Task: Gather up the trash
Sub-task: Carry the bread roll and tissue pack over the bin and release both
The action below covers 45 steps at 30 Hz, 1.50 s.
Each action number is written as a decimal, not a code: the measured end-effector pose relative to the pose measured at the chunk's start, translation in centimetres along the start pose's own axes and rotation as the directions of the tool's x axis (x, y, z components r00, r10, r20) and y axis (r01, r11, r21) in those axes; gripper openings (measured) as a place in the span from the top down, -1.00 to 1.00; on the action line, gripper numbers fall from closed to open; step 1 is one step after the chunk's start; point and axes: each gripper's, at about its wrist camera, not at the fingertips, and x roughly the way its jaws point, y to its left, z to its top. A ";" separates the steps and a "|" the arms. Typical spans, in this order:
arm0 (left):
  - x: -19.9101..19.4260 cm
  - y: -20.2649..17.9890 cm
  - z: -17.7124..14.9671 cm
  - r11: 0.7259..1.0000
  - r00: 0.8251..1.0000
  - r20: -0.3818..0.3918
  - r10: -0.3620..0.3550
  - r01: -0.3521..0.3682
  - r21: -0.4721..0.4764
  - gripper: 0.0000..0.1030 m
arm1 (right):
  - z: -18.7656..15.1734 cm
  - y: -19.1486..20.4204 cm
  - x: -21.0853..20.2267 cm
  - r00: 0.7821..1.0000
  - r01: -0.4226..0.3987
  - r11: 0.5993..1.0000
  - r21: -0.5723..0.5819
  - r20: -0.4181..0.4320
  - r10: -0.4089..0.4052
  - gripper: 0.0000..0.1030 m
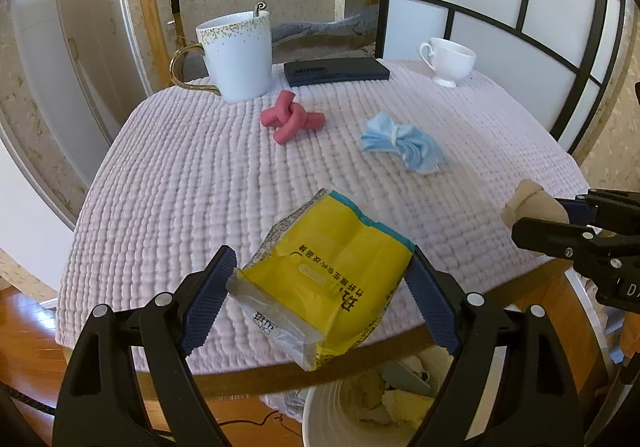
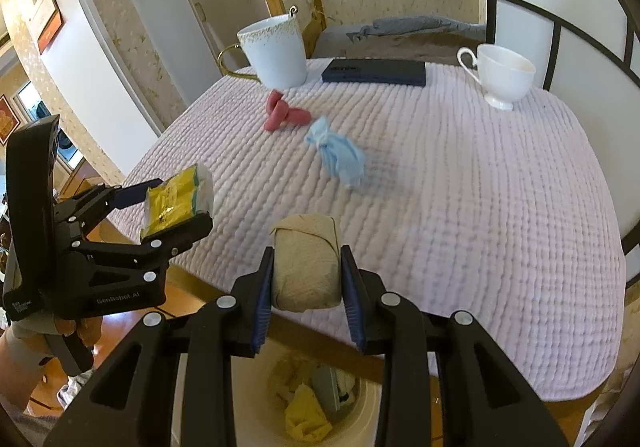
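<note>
- Our left gripper [image 1: 320,283] clamps a yellow packet [image 1: 332,279] between its blue pads, at 6 o'clock over the counter [image 1: 168,183] edge.
- Our right gripper [image 2: 307,279] squeezes a beige paper wad [image 2: 306,267], also at 6 o'clock in its own view.
- A white bin [image 2: 256,391] with scraps inside sits directly below both grippers.
- On the counter, a crumpled blue mask [image 1: 402,145] lies at 1 o'clock, a pink knot [image 1: 292,118] at 12, near the mug [image 1: 236,55].

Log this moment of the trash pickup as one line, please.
left hand-held gripper: holds yellow packet | right hand-held gripper: holds beige wad | bin: below table edge | left on table: blue mask, pink piece
</note>
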 end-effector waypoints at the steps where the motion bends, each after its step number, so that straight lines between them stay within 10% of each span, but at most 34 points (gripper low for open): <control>1: -0.2 -0.1 -0.3 1.000 1.000 -0.003 -0.002 0.002 0.001 -0.67 | -0.4 0.1 -0.1 1.000 -0.003 1.000 0.000 -0.007 0.003 0.39; 45: -0.8 -4.3 -9.4 0.992 0.980 -0.184 -0.073 0.090 0.089 -0.67 | -10.0 2.1 1.5 0.979 -0.013 1.000 0.021 -0.203 0.017 0.39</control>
